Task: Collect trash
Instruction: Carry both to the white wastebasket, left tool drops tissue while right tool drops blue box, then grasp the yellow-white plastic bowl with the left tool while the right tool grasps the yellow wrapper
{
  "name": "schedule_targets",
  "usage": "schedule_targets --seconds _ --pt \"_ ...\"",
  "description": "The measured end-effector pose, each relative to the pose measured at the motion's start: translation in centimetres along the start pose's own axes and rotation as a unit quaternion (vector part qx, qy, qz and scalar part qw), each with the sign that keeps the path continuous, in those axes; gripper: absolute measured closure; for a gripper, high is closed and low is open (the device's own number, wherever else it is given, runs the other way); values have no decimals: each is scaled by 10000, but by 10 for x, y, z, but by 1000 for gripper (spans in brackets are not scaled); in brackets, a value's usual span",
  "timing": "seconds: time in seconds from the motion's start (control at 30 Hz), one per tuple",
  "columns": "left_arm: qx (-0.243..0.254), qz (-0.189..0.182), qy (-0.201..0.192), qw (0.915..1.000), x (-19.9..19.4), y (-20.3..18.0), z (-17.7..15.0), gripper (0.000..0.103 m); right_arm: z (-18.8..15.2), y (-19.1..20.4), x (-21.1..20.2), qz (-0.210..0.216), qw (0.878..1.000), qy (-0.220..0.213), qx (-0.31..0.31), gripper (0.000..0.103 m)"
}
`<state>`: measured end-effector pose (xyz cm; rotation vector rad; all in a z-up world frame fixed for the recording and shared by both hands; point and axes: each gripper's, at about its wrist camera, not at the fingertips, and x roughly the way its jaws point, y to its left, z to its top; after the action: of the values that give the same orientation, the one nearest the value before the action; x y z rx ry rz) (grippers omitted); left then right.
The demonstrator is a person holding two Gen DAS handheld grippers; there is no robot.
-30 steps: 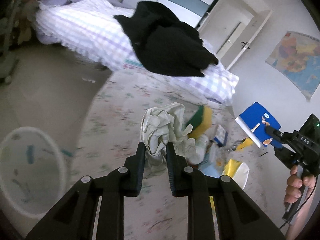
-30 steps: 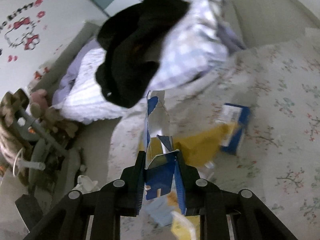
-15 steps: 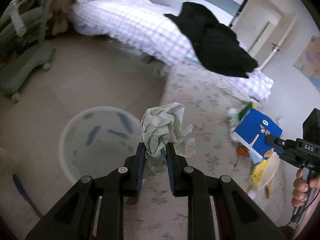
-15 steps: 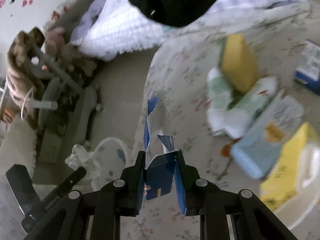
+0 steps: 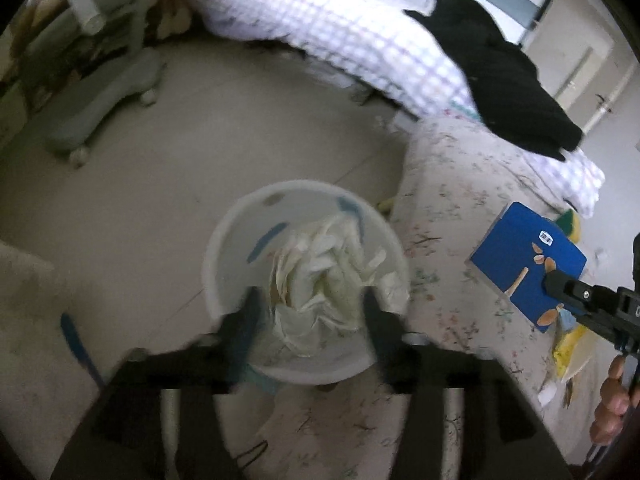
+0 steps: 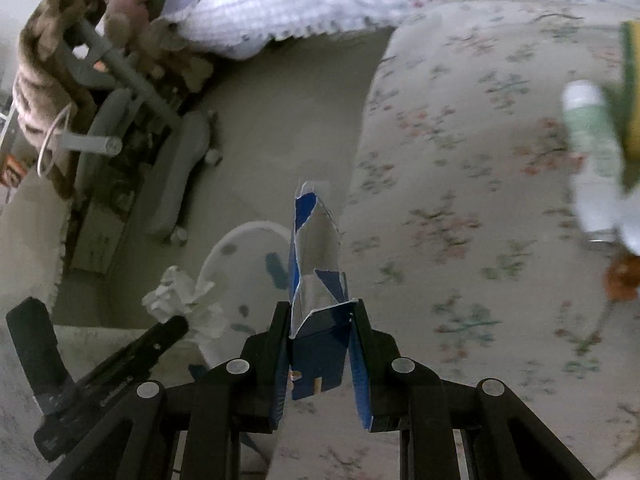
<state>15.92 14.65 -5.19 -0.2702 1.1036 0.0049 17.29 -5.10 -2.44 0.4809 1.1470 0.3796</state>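
Note:
My left gripper [image 5: 310,312] is open, its fingers wide apart right above the white trash bin [image 5: 224,240] on the floor. The crumpled white paper wad [image 5: 328,276] sits loose between the fingers, over the bin's mouth. My right gripper [image 6: 320,316] is shut on a torn blue carton [image 6: 316,280], held above the bed edge. The carton [image 5: 528,264] and right gripper [image 5: 560,288] also show in the left wrist view at the right. The bin [image 6: 244,264], the wad [image 6: 180,296] and the left gripper [image 6: 172,328] show in the right wrist view.
The bed with a floral sheet [image 5: 460,208] lies right of the bin, with more trash on it: a white-green bottle [image 6: 592,148], yellow packaging [image 5: 568,344]. A checked quilt [image 5: 340,20], black clothes [image 5: 508,76] and a grey wheeled chair base [image 5: 88,108] stand beyond.
My left gripper swung over the bin and opened, letting go of the paper wad. My right gripper moved with the blue carton toward the bed edge near the bin.

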Motion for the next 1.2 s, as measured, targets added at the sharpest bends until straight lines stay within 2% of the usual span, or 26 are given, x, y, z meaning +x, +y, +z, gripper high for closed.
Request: schedule_targets --seconds 0.03,0.1,0.23,0.5,0.67,0.8,0.83,0.9,1.07,1.2 --pt "-20 49 -16 10000 -2 4 -1 27 0 3 4 10 10000 24 -28 79" --pt "-4 195 -81 9998 -7 13 -3 26 -1 12 15 34 9999 91 -110 79" --pt "5 434 -150 9989 -18 29 -8 17 -4 28 33 28 9994 214 -261 79" --pt "-168 703 -237 9971 -34 61 -16 12 -12 58 66 -79 9976 416 -551 79" --pt "-98 785 -249 9966 -36 65 -19 12 -17 67 76 -213 9963 441 -713 78" --pt "-38 780 -251 9966 -37 63 -21 12 -15 67 79 -264 9964 356 -720 68" --pt "-5 761 -256 9968 -38 61 -22 12 -15 66 79 -270 9968 348 -669 53" --pt "64 735 -261 9969 -39 57 -23 12 -15 62 74 -301 9974 272 -593 43" --pt "178 633 -260 9975 -42 44 -25 12 -17 57 52 -520 9961 158 -690 43" --pt "292 507 -233 9980 -43 28 -26 12 -22 46 24 -846 9931 -9 -806 38"
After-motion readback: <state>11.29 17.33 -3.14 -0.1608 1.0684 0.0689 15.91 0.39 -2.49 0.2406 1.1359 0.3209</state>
